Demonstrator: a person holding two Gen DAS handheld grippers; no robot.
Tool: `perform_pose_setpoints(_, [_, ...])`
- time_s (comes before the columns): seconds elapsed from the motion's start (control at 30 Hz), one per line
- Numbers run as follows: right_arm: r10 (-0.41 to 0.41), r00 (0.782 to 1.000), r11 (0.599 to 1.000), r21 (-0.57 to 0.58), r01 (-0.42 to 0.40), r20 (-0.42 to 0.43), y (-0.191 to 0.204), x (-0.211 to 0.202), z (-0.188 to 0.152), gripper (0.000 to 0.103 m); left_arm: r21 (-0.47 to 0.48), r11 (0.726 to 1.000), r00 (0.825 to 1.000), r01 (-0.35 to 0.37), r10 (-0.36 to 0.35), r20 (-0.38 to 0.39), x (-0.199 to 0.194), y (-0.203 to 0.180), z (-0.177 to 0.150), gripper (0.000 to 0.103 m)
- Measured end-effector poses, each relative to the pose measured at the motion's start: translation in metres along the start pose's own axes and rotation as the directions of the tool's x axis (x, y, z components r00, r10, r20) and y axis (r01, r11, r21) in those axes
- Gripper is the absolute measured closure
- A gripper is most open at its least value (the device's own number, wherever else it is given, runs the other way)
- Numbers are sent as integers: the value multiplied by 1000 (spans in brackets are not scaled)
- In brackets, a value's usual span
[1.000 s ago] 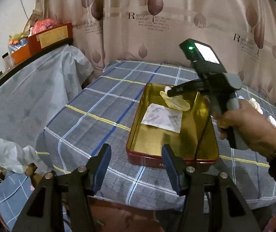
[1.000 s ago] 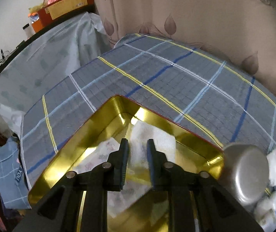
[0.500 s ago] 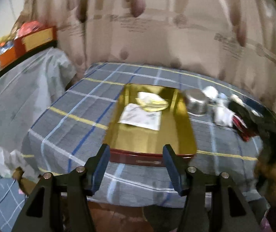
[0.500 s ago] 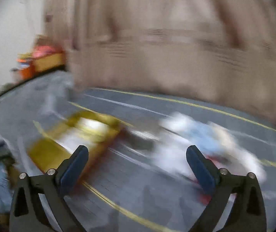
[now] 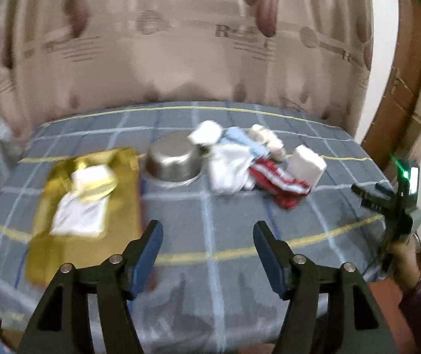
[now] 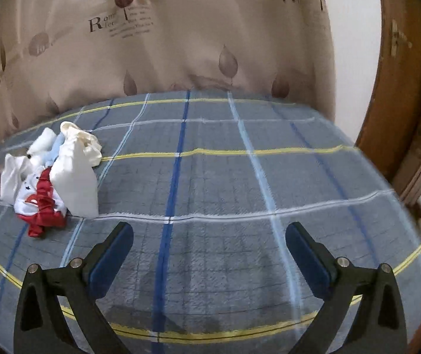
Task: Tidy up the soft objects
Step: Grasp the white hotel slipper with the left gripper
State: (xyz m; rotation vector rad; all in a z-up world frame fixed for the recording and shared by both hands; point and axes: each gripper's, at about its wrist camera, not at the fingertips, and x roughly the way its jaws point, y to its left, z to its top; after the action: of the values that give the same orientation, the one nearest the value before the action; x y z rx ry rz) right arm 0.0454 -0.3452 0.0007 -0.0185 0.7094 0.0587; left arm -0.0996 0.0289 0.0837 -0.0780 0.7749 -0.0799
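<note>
A gold tin (image 5: 86, 253) lies at the left of the checked tablecloth, with a white cloth (image 5: 77, 215) and a pale yellow piece (image 5: 95, 183) inside. A heap of soft things lies mid-table: a white cloth (image 5: 228, 168), a red cloth (image 5: 281, 183), a white block (image 5: 306, 162). My left gripper (image 5: 207, 239) hovers in front of it, its jaws opening with nothing between them. My right gripper (image 6: 209, 242) stands wide open over bare tablecloth, right of the white block (image 6: 75, 183) and red cloth (image 6: 44, 206). It also shows as the right gripper (image 5: 369, 199) at the table's right edge.
A steel bowl (image 5: 175, 162) stands upside down between the tin and the heap. A leaf-print curtain (image 6: 181, 44) hangs behind the table. A brown wooden frame (image 6: 399, 88) rises at the right. A hand (image 5: 402, 253) grips the right tool.
Both views swung right. The right gripper opened, left the pale yellow piece in the tin and moved out past the heap. The left jaws widened.
</note>
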Motion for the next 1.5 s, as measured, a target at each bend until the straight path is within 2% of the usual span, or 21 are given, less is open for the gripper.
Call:
perform_pose_setpoints(0.1, [13,999,1000,-11,-13,32,6,-4,-2,0,9,996,995,84,-83,-46,42,-5,27,37])
perform_pose_setpoints(0.17, [37,998,999,-12,-36,45,10,-4,-2,0,-12,987,983,160,-161,-90,75,-5,43,37])
perform_pose_setpoints(0.3, [73,995,997,-11,-72,65,7,-5,1,0,-37,974,962,225,-228,-148,123,-4,58,37])
perform_pose_setpoints(0.43, [91,994,996,-19,-90,65,9,-6,1,0,-76,976,962,206,-216,-168,156,7,62,37])
perform_pose_setpoints(0.6, [110,993,994,-31,-109,52,11,-3,1,0,-139,972,966,191,-212,-151,171,23,64,37])
perform_pose_setpoints(0.77, [116,992,993,-34,-115,47,12,-2,1,0,-228,932,937,281,-317,-144,185,31,65,37])
perform_pose_setpoints(0.87, [122,992,992,-38,-121,40,13,0,2,0,-238,927,931,289,-330,-154,191,29,67,37])
perform_pose_setpoints(0.93, [124,992,992,-38,-122,40,13,0,2,0,-243,921,917,306,-353,-184,199,24,66,37])
perform_pose_setpoints(0.97, [125,991,992,-37,-124,39,12,0,1,0,-223,931,916,290,-337,-216,205,20,65,38])
perform_pose_setpoints(1.0, [124,992,992,-38,-122,38,13,0,2,0,-193,944,919,268,-310,-243,209,16,65,44])
perform_pose_setpoints(1.03, [123,992,992,-37,-122,38,13,0,1,0,-161,957,923,241,-278,-266,211,12,64,79])
perform_pose_setpoints(1.1, [123,992,992,-36,-122,35,13,0,1,0,-152,961,932,231,-264,-249,205,9,59,82])
perform_pose_setpoints(1.17, [125,992,992,-34,-124,29,14,1,1,0,-153,969,953,193,-223,-206,190,7,56,82])
perform_pose_setpoints(1.23, [121,992,992,-34,-120,31,14,0,0,0,-143,973,964,181,-205,-170,171,3,53,82])
perform_pose_setpoints(1.37, [130,991,991,-42,-128,40,15,-2,-2,0,-115,969,964,217,-232,-132,126,-13,41,82])
perform_pose_setpoints(1.5, [199,979,979,-50,-197,50,20,-8,2,0,-151,954,950,258,-279,-140,100,-18,24,82])
